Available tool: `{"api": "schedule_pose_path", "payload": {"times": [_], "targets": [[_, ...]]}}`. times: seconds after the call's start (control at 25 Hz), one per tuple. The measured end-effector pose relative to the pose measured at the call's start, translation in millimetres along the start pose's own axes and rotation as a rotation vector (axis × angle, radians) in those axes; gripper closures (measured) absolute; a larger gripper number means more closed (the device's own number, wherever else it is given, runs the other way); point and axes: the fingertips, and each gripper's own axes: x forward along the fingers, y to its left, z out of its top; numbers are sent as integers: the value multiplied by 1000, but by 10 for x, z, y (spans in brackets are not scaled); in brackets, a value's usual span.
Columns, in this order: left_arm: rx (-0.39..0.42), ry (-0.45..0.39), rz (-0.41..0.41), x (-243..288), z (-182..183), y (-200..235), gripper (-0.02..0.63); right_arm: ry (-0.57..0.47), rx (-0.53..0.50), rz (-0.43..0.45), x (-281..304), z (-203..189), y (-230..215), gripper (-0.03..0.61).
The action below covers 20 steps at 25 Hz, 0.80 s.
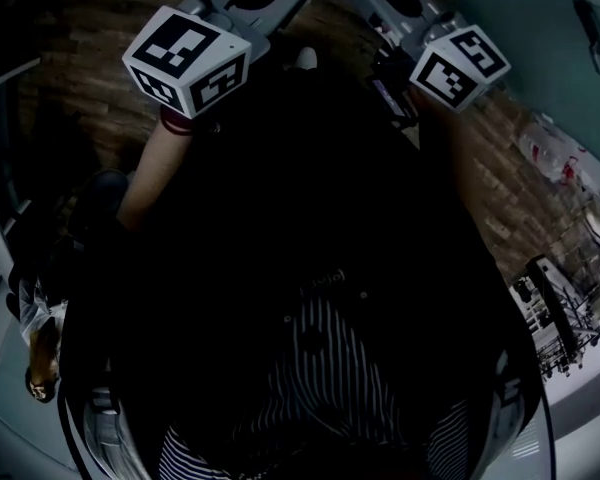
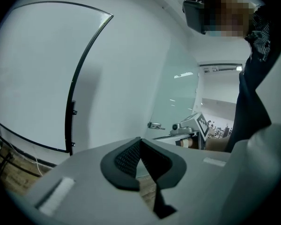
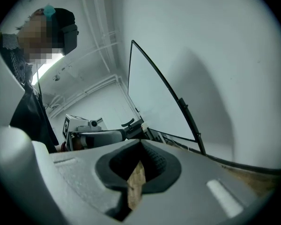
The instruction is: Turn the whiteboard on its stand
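Evidently nothing was in hand at this moment. On the left gripper (image 2: 140, 139) the fingers were clenched tip to tip, with only wood floor (image 2: 11, 177) showing through the slot behind them. The right gripper (image 3: 140, 145) was the same, fingers pressed together and empty. Both were held out ahead of me, side by side.

The whiteboard (image 2: 33, 69) stood ahead, close against the pale wall (image 2: 131, 55) and apart from both grippers. Its black frame edge (image 2: 79, 74) was the nearest part, off to the left of the left fingers. The pivot on its stand showed in no view.

Risks, as I judged them:
- With the fingers clenched, I could only push. They would likely skid on the slick board face and mark it. I would need to open them and take the frame edge.
- The board sat close to the wall, so a fast swing could knock a corner into it.
- Force from one gripper alone might shove the whole stand instead of turning the board.
- A pale cable (image 2: 37, 162) lay by the base and could snag if the stand shifted.
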Motion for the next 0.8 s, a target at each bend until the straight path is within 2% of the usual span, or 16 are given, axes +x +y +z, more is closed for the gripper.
{"api": "schedule_pose_path", "payload": {"times": [0.24,0.44,0.52,0.64,0.72,0.8], "targets": [[36,-43,-64,108,262,126,614,-52,-28,-89,-51,185,-62,577],[57,-72,-98,384,464,105,614,-72,-36,-108,-151,403,-233,575],[78,-60,-103,501,495,269,614,-64,-46,-103,13,515,-368,575],[69,-63,-114,516,559,760,614,-50,-54,-88,538,665,-528,575],[63,-75,-108,447,635,1027,614,-37,-75,-77,834,741,-535,575],[67,-84,-99,381,709,1082,614,-24,-106,-66,927,811,-457,575]]}}
